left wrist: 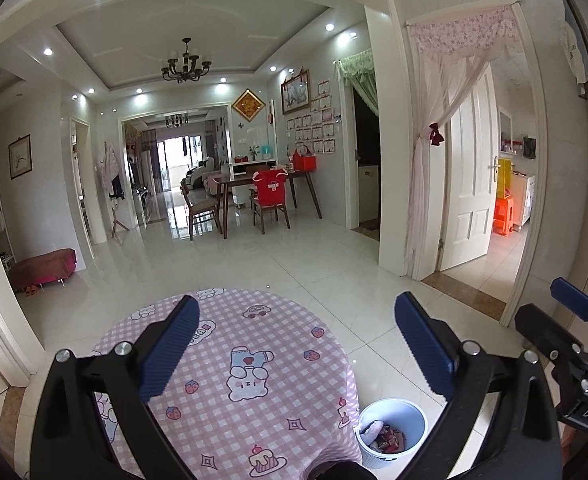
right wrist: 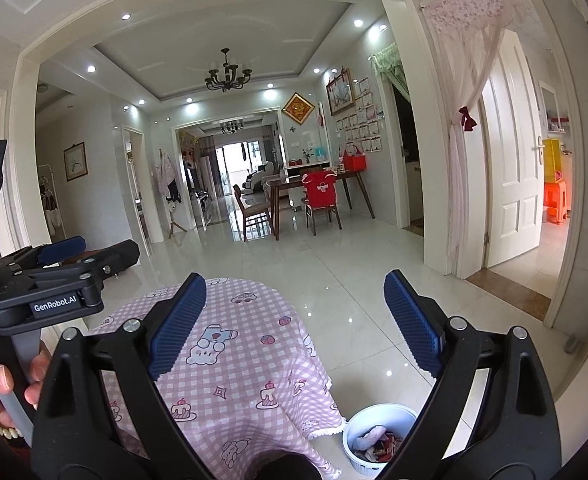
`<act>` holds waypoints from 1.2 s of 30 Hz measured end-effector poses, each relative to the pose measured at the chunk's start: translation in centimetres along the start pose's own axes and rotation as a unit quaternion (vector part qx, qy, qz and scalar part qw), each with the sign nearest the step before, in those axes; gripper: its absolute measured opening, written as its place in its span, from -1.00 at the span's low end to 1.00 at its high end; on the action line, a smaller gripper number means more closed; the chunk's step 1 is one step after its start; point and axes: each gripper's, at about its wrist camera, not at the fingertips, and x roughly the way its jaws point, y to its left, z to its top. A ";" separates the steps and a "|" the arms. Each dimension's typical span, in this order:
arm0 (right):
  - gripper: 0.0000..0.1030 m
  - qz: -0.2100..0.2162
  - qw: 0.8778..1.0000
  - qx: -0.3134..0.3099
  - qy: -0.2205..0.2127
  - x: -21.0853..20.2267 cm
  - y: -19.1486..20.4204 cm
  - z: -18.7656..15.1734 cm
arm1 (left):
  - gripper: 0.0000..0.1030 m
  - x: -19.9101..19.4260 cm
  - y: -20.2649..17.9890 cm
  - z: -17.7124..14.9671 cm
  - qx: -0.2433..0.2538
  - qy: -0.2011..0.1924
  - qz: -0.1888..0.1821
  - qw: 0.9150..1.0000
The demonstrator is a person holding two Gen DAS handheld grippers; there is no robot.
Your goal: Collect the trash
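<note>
Trash (left wrist: 386, 438) sits in a small white bin (left wrist: 410, 412) on the glossy pale floor tiles, just beside the hanging right edge of the tablecloth: crumpled wrappers in red and dark tones, plus a soft wad of pinkish-white fabric or paper against the bin's left wall. The bin is round, with a smooth rim and a ribbed lower wall.

Beside it stands a table (left wrist: 253, 344) draped in a pink-and-white gingham cloth, printed with cartoon bears, strawberries and little cakes. The cloth falls in soft folds, and the right wrist view shows a white fringed hem. Nothing lies on the part of the cloth that I can see.

Both grippers hover above the table's near edge, pointing out across it toward the dining area. The left gripper (left wrist: 296, 344) is released, its 2 blue ribbed pads spread wide on black angular arms with round silver bolts, nothing between them. The right gripper (right wrist: 294, 324) is likewise released and empty, with the same finely ridged blue pads set well apart.

In the right wrist view a hand (right wrist: 3, 384) wraps around the grey handle of the left gripper, whose black body carries a white label.

Farther off, a dark wooden dining table (left wrist: 271, 182) with wooden chairs stands on the tiles, 1 chair wearing a red fabric cover.
</note>
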 end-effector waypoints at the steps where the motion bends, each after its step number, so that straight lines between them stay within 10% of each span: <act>1: 0.73 0.000 1.000 0.000 0.000 -0.2 0.0 0.0 | 0.87 -0.2 0.0 0.0 0.001 -0.001 0.000 1.000; 36: 0.74 0.001 1.000 0.006 -0.003 -0.7 0.2 0.1 | 0.87 -0.9 -0.4 0.0 0.014 -0.006 -0.004 1.000</act>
